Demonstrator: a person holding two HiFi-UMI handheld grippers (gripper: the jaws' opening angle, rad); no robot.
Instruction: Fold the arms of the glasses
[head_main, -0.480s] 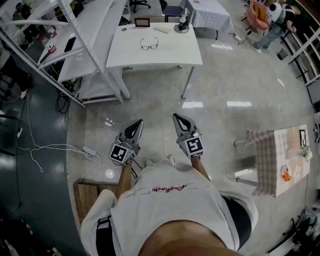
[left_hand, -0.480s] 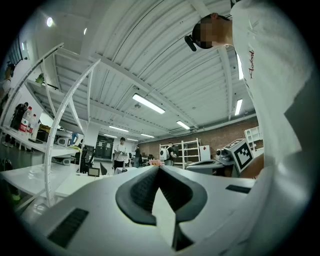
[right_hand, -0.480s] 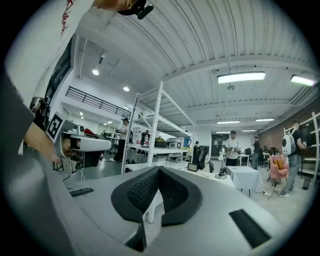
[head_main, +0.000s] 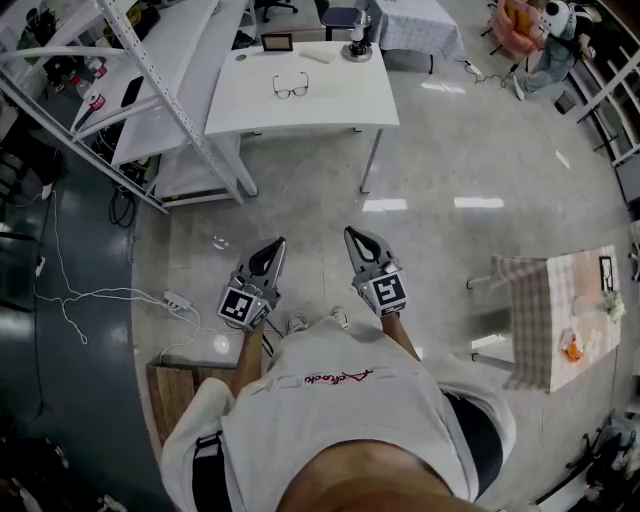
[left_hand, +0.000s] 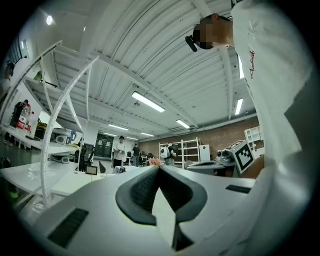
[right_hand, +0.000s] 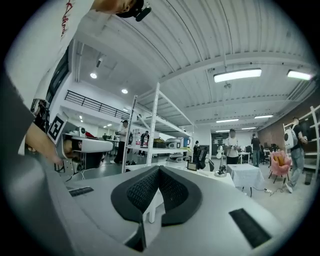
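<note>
The dark-framed glasses (head_main: 291, 88) lie with arms unfolded on a white table (head_main: 330, 110) far ahead across the floor. Both grippers are held level in front of the person's chest, well short of that table. My left gripper (head_main: 274, 246) is shut with nothing between its jaws; in the left gripper view its tips (left_hand: 159, 167) meet. My right gripper (head_main: 354, 236) is likewise shut and empty, and its tips (right_hand: 159, 168) touch in the right gripper view. The glasses are too small to make out in either gripper view.
On the same table stand a small picture frame (head_main: 277, 42) and a dark stand (head_main: 357, 48). A white shelving rack (head_main: 150, 100) runs along the left. Cables and a power strip (head_main: 180, 301) lie on the floor at left. A checkered-cloth table (head_main: 555, 320) stands at right.
The white table and glasses sit slightly higher and further left in the head view. Both grippers keep the same pose, shut and empty.
</note>
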